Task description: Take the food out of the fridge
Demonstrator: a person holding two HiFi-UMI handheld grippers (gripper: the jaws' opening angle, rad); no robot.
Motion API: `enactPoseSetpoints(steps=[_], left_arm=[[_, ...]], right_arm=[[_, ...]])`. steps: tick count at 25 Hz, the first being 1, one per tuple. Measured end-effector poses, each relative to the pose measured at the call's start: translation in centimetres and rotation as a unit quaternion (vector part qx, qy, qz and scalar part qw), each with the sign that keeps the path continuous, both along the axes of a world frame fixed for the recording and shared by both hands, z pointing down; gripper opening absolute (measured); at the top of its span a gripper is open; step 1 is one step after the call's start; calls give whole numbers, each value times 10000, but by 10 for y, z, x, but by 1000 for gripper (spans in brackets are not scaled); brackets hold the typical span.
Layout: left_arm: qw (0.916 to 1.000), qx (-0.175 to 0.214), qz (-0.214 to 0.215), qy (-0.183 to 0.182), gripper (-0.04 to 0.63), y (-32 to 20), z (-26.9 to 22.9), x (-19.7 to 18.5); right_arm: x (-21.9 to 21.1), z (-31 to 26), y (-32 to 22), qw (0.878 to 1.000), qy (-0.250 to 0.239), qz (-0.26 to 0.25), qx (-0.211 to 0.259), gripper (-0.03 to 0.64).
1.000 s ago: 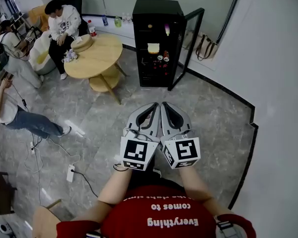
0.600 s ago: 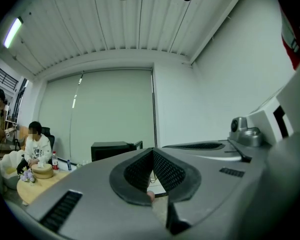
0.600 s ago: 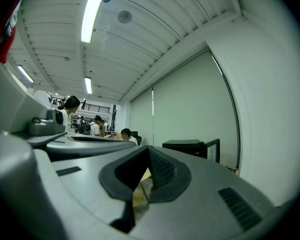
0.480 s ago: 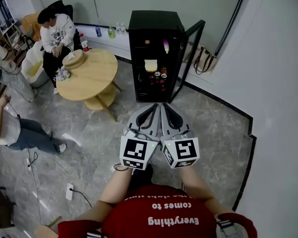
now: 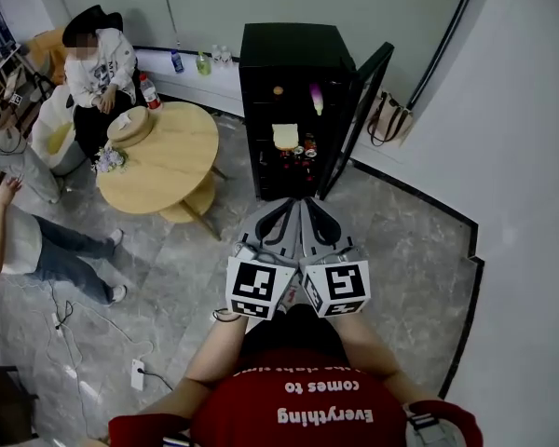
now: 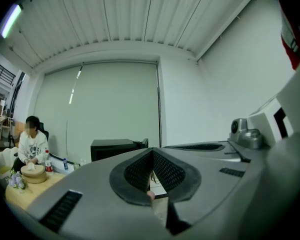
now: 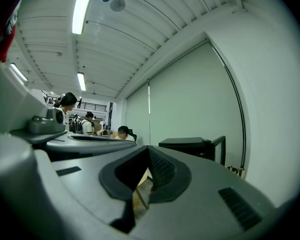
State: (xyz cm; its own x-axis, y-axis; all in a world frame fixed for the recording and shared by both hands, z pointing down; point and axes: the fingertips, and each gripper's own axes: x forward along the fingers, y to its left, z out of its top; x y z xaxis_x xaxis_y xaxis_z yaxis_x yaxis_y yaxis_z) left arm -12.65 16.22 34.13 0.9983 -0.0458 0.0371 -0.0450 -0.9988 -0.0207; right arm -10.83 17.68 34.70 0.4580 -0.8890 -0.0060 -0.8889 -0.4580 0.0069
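A black fridge (image 5: 289,59) stands ahead on the floor with its glass door (image 5: 359,110) swung open to the right. On its shelves I see a slice of bread (image 5: 285,136), a small orange item (image 5: 278,90), a pink item (image 5: 316,99) and some cans (image 5: 300,152). My left gripper (image 5: 287,209) and right gripper (image 5: 309,209) are held side by side, level, pointing at the fridge and still short of it. Both are shut with nothing between the jaws. The fridge top (image 6: 117,144) shows beyond the left gripper (image 6: 152,151), and the fridge (image 7: 192,145) also shows beyond the right gripper (image 7: 148,149).
A round wooden table (image 5: 163,156) stands left of the fridge, with a seated person (image 5: 98,63) behind it. Another person (image 5: 19,240) is on the floor at the left. Bags (image 5: 387,115) lean on the wall at the right. A power strip (image 5: 138,372) and cables lie on the floor.
Both grippers have moved forward together towards the fridge, which now looks closer. Their jaws have stayed shut.
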Motion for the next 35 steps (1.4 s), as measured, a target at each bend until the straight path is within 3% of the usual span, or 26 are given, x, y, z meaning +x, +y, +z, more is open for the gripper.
enactPoseSetpoints(steps=[11, 18, 24, 32, 35], left_arm=[[9992, -314, 9, -261, 2, -38, 38, 83], [9987, -239, 49, -456, 2, -69, 46, 181], [9977, -84, -201, -647, 2, -103, 55, 254], [9910, -252, -654, -1141, 2, -176, 93, 271], [9877, -183, -825, -1316, 2, -203, 105, 271]], right_arm=[[82, 38, -37, 9992, -242, 12, -313, 11], [181, 51, -69, 9983, -357, 117, -443, 11], [257, 65, -106, 9974, -497, -36, -527, 11], [275, 102, -181, 9917, -853, -459, -842, 11], [272, 117, -208, 9856, -1297, -787, -752, 11]])
